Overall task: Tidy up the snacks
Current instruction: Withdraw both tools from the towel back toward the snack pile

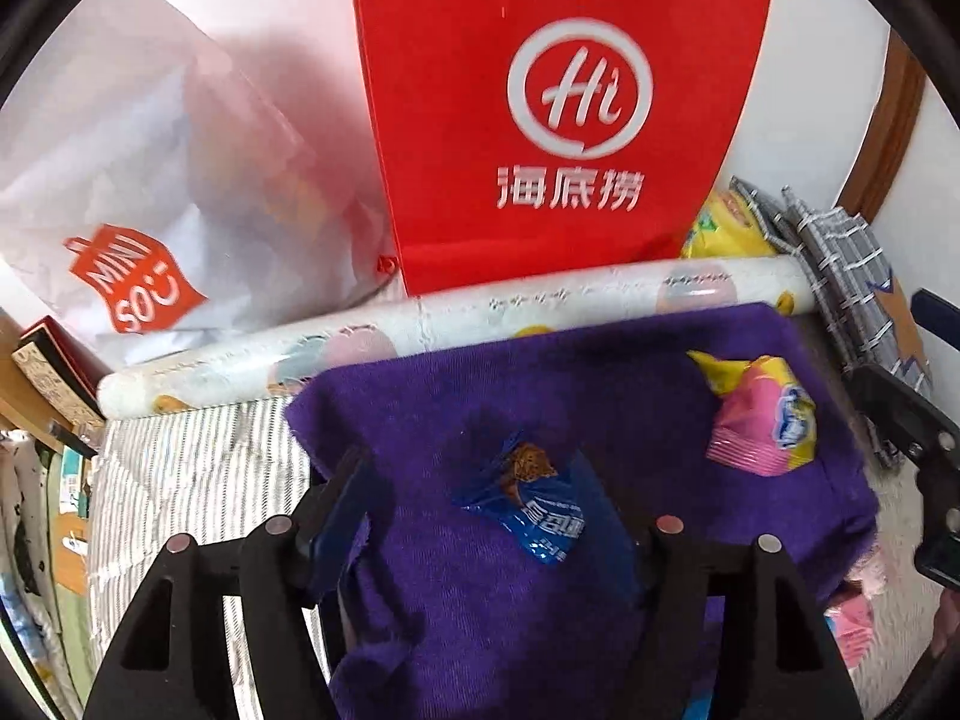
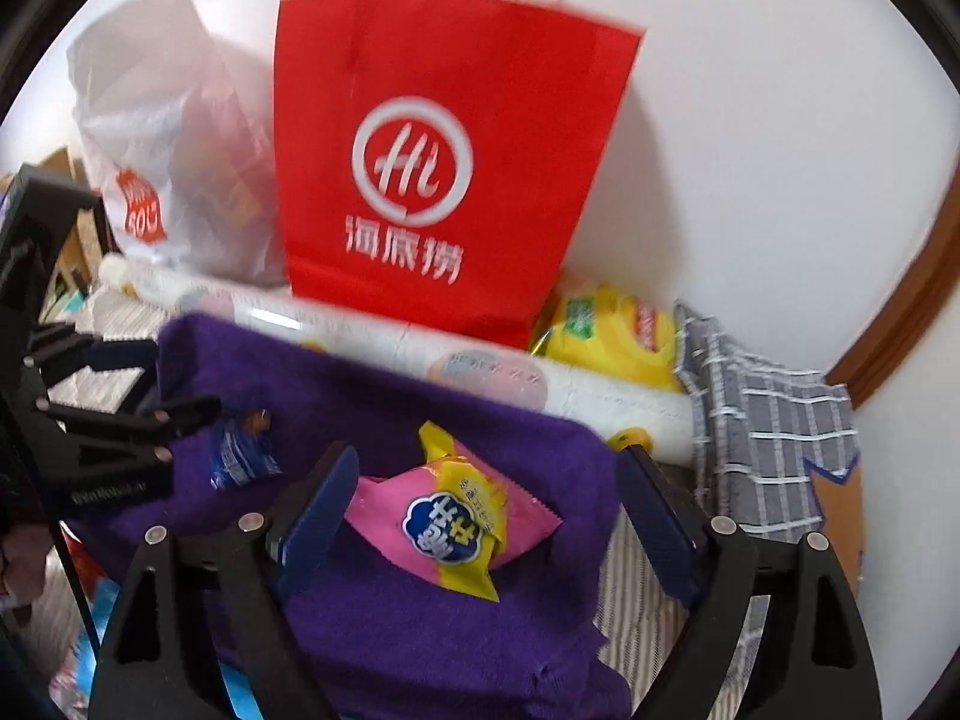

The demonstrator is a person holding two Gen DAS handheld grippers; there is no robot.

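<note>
Purple cloth (image 1: pixel 540 570): loose and rumpled, so your fingers could snag it and drag both snacks along. Red bag (image 1: pixel 540 120) stands behind, beyond a white roll (image 1: pixel 420 318). Pink-and-yellow snack (image 2: pixel 456 516) lies on the cloth between the right gripper (image 2: pixel 480 516) jaws, which stand wide, one pad close beside it, gripping nothing. Blue snack (image 1: pixel 528 510) lies on the cloth between the left gripper (image 1: pixel 498 516) jaws, partly open, not pressing it. Both grippers tilt steeply downward.
</note>
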